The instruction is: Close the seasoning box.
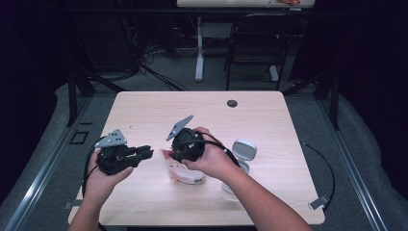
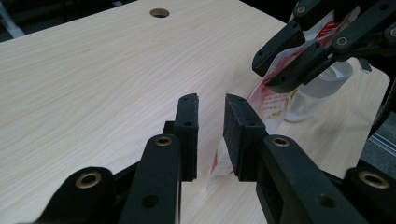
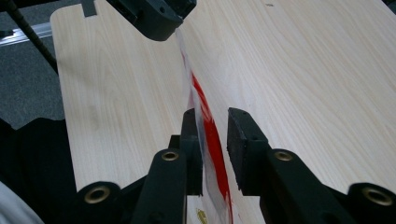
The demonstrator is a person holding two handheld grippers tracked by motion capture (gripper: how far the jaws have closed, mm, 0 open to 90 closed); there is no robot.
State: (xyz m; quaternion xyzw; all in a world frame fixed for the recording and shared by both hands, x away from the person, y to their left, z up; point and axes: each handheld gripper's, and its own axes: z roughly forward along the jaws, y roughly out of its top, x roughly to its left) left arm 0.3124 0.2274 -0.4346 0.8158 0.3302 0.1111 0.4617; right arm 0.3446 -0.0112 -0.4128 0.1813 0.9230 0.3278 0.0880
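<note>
Your right gripper (image 3: 215, 154) straddles the bag's (image 3: 212, 140) edge unclamped, left gripper (image 2: 211, 135) parted beside it; pinch next.

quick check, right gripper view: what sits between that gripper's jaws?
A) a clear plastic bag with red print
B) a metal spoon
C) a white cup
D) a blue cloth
A. In the right gripper view, the edge of the clear plastic bag, with its red print, runs up between the two black jaws of the right gripper.

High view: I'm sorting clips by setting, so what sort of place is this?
Probably a lab or workshop recording station: a bare wooden table on grey floor, cables trailing behind it, and a folding chair.
</note>
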